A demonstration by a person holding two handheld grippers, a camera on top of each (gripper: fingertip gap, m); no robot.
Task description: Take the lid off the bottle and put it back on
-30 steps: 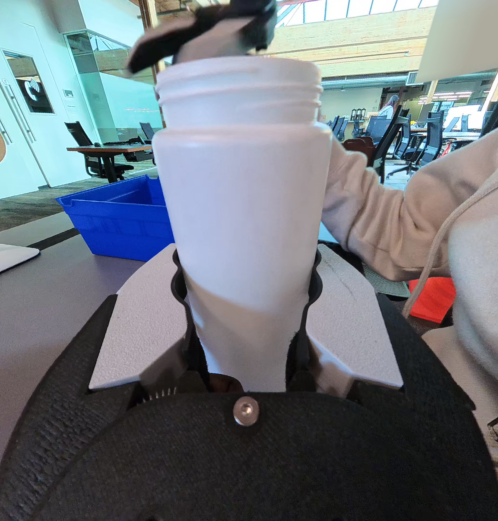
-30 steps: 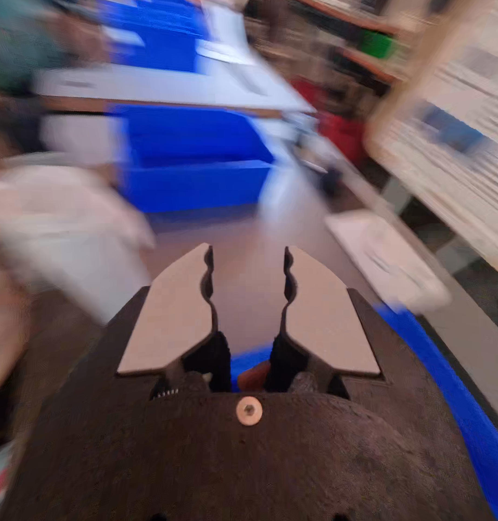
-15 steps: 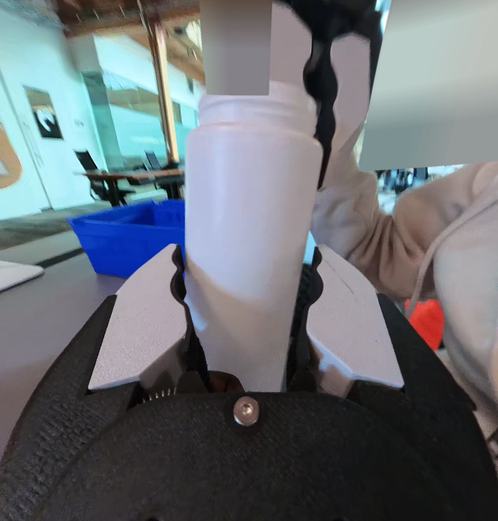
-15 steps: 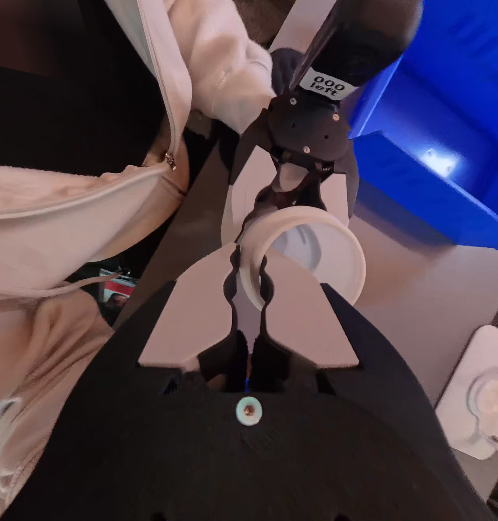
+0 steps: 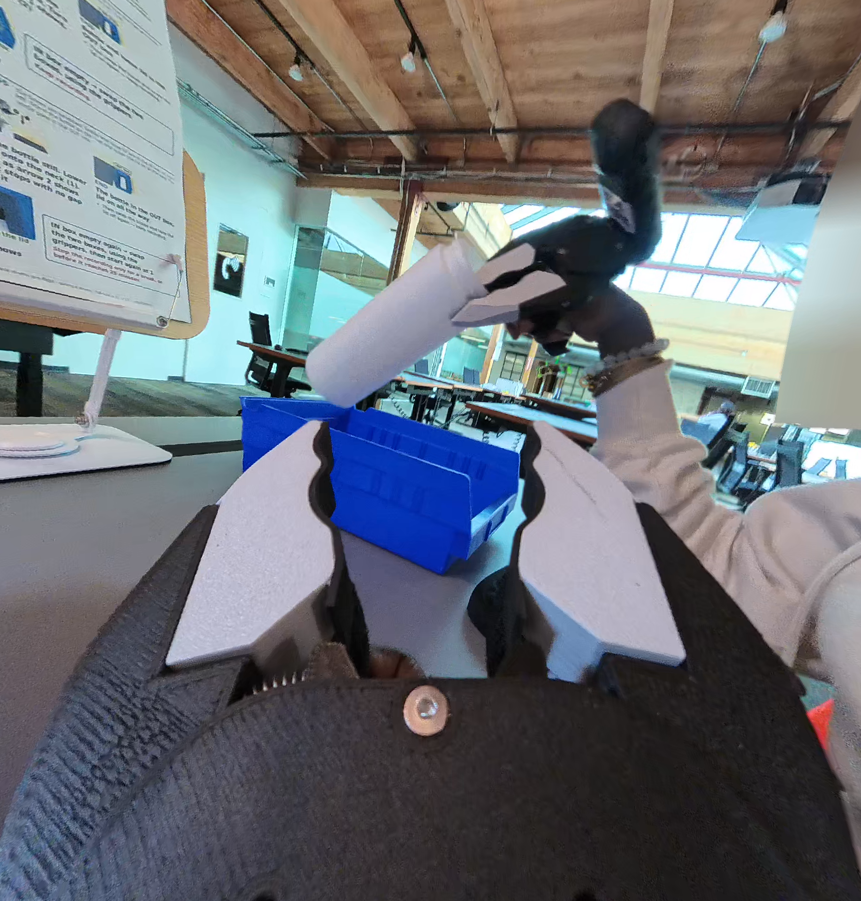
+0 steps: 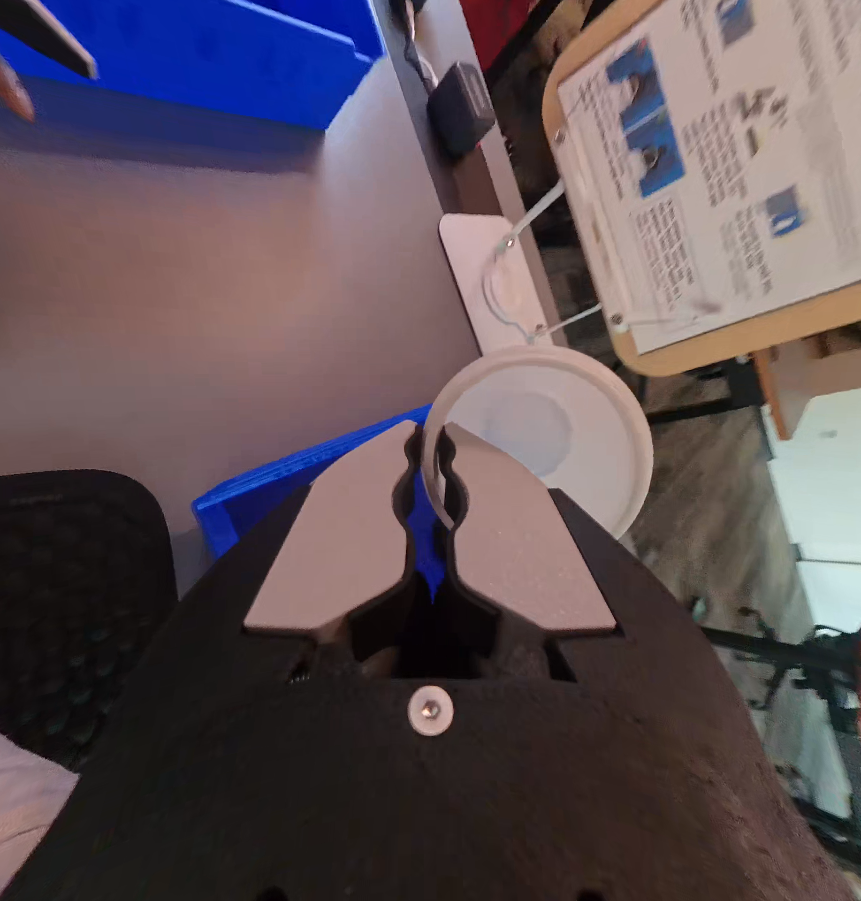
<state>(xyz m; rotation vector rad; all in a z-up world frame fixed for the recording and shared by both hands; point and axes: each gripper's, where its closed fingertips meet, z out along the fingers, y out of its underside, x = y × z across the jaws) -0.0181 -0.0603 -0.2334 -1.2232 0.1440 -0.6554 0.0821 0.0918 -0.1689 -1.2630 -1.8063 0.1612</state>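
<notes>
Since half a second ago the bottle (image 5: 389, 326) has changed hands: your left gripper (image 5: 426, 429), which was clamped on its body, now stands with its jaws wide apart and nothing between them. Your right gripper (image 6: 430, 429) now carries it, with the jaws clenched on the wall of the open mouth, one finger inside and one outside. The bottle hangs tilted in the air, base downward, over the blue bin (image 5: 418, 492) on the worktop (image 5: 77, 536).

No lid is on the neck, and I do not see a lid in either view.

For the handling, I judge the bottle to be light and quite stiff: white plastic, smooth, held up by only a pinch at the rim. Such a pinch is thin and far from the base, so the bottle may swing or slip if you move quickly. The body is the safer place to hold it, across its middle, where the curved notches of the jaws can sit around it.

In the right wrist view you look down into the bottle to its pale bottom, and it seems empty. What is inside the blue bin I cannot tell, because its walls hide the floor. A second blue bin (image 6: 199, 53) stands farther along the worktop, its inside also out of sight.
</notes>
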